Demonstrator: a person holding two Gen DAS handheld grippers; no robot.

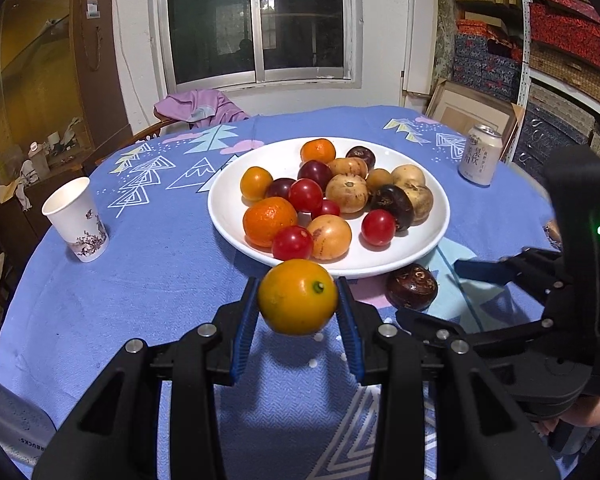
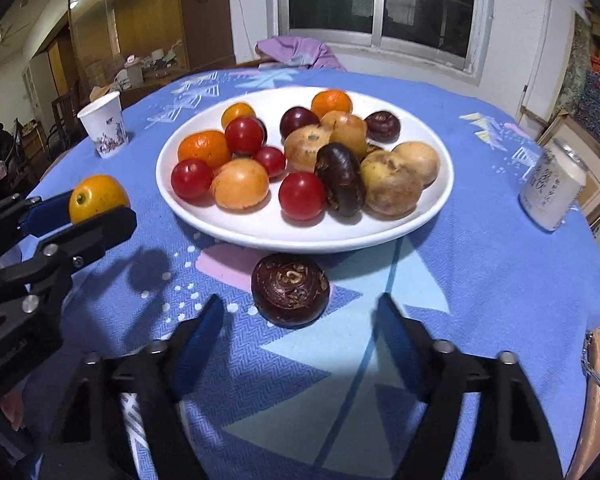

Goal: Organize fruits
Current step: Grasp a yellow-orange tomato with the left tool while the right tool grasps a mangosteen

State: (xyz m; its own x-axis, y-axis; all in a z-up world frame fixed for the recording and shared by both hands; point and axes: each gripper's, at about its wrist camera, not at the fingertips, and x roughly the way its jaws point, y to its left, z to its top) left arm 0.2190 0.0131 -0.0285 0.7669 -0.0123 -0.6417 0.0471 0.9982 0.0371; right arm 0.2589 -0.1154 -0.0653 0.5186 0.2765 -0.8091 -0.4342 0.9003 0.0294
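Left tongs [image 1: 298, 300] around yellow-orange citrus [image 1: 298, 297]

Both the left gripper [image 1: 298, 300] and right gripper [image 2: 300, 320] are matte black plastic with blue finger pads [image 1: 244, 324] and silver screws [image 1: 207, 330].

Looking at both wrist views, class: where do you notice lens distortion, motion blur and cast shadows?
Left wrist view: fisheye bends the window frame and darkens the corners; the held orange fruit is sharp. Right wrist view: the right tongs look blurred, the can is smeared, and the fruit's shadow falls on the blue tablecloth.
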